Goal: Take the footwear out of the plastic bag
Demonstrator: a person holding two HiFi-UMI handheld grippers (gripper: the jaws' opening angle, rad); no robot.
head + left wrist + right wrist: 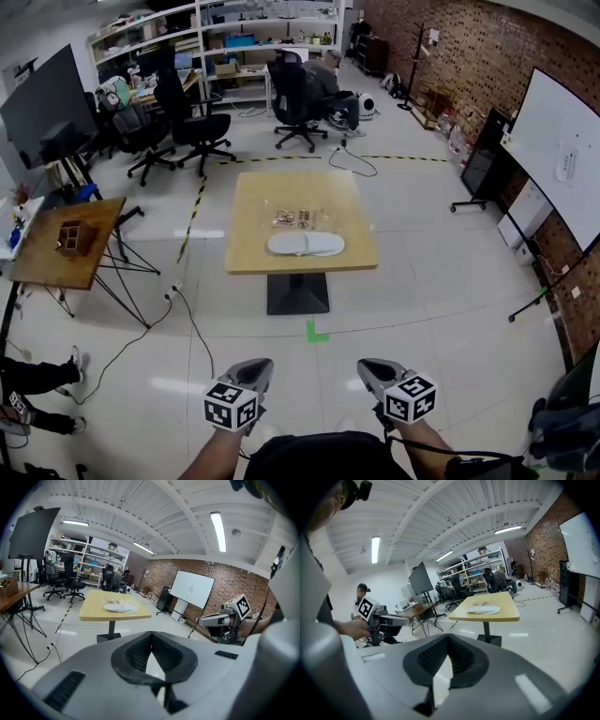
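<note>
Left gripper low and left of centre in the head view, jaws pressed together with nothing between. Right gripper level with it to the right, well apart from it, closed the same way and empty. Both over bare floor, pointing up the frame toward the table at centre. On that table, white slippers lying side by side near the lower edge, with a clear plastic bag just above them. Cannot tell whether the plastic covers the slippers.

In the left gripper view: pads meeting at the tip at lower centre, holding nothing. Table left of centre and far off, slippers on top. Right gripper at the right, whiteboard behind it.

In the right gripper view: jaws closed at lower centre, empty. Table right of centre, slippers on it. Left gripper at the left.
</note>
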